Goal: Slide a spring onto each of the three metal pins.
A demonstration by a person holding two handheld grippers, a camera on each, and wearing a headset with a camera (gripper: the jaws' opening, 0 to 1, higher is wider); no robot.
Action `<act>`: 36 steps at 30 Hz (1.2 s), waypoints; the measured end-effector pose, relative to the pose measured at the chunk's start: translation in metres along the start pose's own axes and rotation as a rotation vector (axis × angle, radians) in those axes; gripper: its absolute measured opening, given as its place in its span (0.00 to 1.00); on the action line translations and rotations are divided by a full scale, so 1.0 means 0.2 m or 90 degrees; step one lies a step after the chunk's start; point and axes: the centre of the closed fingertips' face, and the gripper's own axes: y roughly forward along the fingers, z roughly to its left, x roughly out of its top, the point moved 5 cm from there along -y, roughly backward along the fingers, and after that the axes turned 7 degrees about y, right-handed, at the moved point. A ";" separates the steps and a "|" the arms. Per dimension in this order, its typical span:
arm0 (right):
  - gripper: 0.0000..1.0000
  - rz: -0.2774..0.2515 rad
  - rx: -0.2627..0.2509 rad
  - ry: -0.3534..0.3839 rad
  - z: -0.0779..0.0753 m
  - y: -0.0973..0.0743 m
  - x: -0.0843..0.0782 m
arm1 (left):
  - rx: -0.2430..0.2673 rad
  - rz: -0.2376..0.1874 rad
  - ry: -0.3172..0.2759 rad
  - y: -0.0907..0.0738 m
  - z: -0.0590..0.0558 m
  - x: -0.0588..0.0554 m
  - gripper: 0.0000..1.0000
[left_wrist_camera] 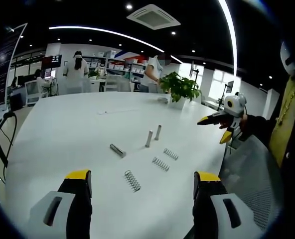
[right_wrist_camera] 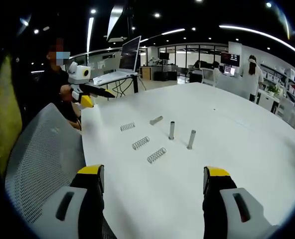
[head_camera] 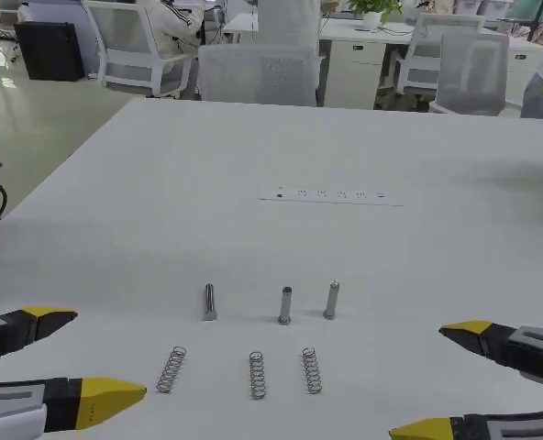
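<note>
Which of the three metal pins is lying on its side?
The leftmost pin in the head view. It lies flat on the table; the middle pin and the right pin stand upright.

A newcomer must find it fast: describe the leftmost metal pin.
On the white table, a row of three metal pins sits behind three springs. The leftmost pin lies on its side, while its two neighbours stand upright.

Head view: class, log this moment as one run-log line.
springs: three loose | pins: two upright, one lying, all bare | left gripper: open | right gripper: open
</note>
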 end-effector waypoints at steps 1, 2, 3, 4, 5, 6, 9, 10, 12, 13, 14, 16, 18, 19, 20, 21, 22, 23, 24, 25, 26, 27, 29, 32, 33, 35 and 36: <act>0.81 0.000 0.000 -0.001 0.00 0.00 0.00 | 0.000 0.001 0.001 0.00 0.00 0.00 0.81; 0.81 0.000 0.000 -0.001 0.00 0.00 0.00 | -0.001 0.001 0.001 0.00 0.00 0.00 0.81; 0.81 0.001 0.000 0.000 0.00 0.00 0.00 | -0.001 0.001 0.001 0.00 0.00 0.00 0.81; 0.81 0.000 -0.001 0.000 0.00 0.00 0.00 | -0.001 0.001 0.001 0.00 0.00 0.00 0.81; 0.81 0.001 0.000 0.000 -0.01 0.00 0.00 | -0.001 0.001 0.000 0.01 0.00 0.00 0.81; 0.81 0.002 0.000 -0.001 -0.01 0.00 0.00 | -0.001 0.001 0.000 0.01 0.00 0.00 0.81; 0.81 0.002 0.000 -0.001 -0.01 0.00 0.00 | -0.002 0.003 0.001 0.01 0.00 0.00 0.81; 0.81 0.002 0.001 -0.002 -0.01 0.00 0.00 | -0.001 0.002 0.003 0.01 0.01 0.01 0.81; 0.81 0.002 0.001 -0.002 -0.01 0.00 0.01 | -0.002 0.002 0.003 0.01 0.01 0.01 0.81; 0.81 0.002 0.002 -0.002 -0.01 0.01 0.01 | -0.002 0.002 0.004 0.01 0.01 0.01 0.81; 0.81 0.003 0.002 -0.002 -0.01 0.01 0.01 | -0.003 0.003 0.004 0.02 0.01 0.01 0.81; 0.81 0.003 0.003 -0.001 -0.01 0.01 0.01 | -0.004 0.005 0.006 0.03 0.01 0.02 0.81; 0.81 0.004 0.003 -0.002 -0.01 0.01 0.01 | -0.005 0.006 0.007 0.04 0.02 0.03 0.81; 0.81 0.003 0.004 -0.001 -0.01 0.01 0.01 | -0.006 0.005 0.008 0.05 0.02 0.03 0.80; 0.81 0.003 0.003 -0.001 -0.01 0.01 0.01 | -0.006 0.005 0.010 0.06 0.02 0.04 0.80; 0.81 0.004 0.003 -0.002 -0.01 0.01 0.01 | -0.007 0.006 0.012 0.07 0.03 0.04 0.80; 0.81 0.004 0.003 -0.002 -0.01 0.01 0.01 | -0.006 0.006 0.013 0.07 0.03 0.04 0.80; 0.81 0.003 0.003 -0.001 -0.01 0.01 0.01 | -0.007 0.007 0.015 0.08 0.03 0.05 0.79; 0.81 0.003 0.003 -0.001 -0.01 0.01 0.01 | -0.006 0.007 0.016 0.09 0.04 0.05 0.79; 0.81 0.002 0.003 -0.001 -0.01 0.01 0.01 | -0.004 0.006 0.018 0.10 0.04 0.06 0.79; 0.81 0.002 0.003 -0.001 -0.01 0.01 0.01 | -0.003 0.007 0.018 0.11 0.05 0.06 0.78; 0.81 0.003 0.003 -0.001 -0.01 0.01 0.01 | -0.005 0.007 0.018 0.11 0.05 0.06 0.78; 0.81 0.002 0.003 -0.001 -0.01 0.01 0.01 | -0.006 0.005 0.019 0.13 0.06 0.08 0.78; 0.81 0.002 0.003 0.000 -0.01 0.01 0.00 | -0.007 0.008 0.024 0.17 0.09 0.09 0.77; 0.81 0.002 0.003 0.000 -0.01 0.01 0.00 | -0.007 0.008 0.024 0.17 0.09 0.09 0.77; 0.81 0.002 0.005 0.000 0.00 0.01 0.00 | -0.008 0.009 0.022 0.20 0.11 0.10 0.76; 0.81 0.003 0.005 0.000 0.00 0.01 0.00 | -0.008 0.010 0.022 0.21 0.12 0.10 0.76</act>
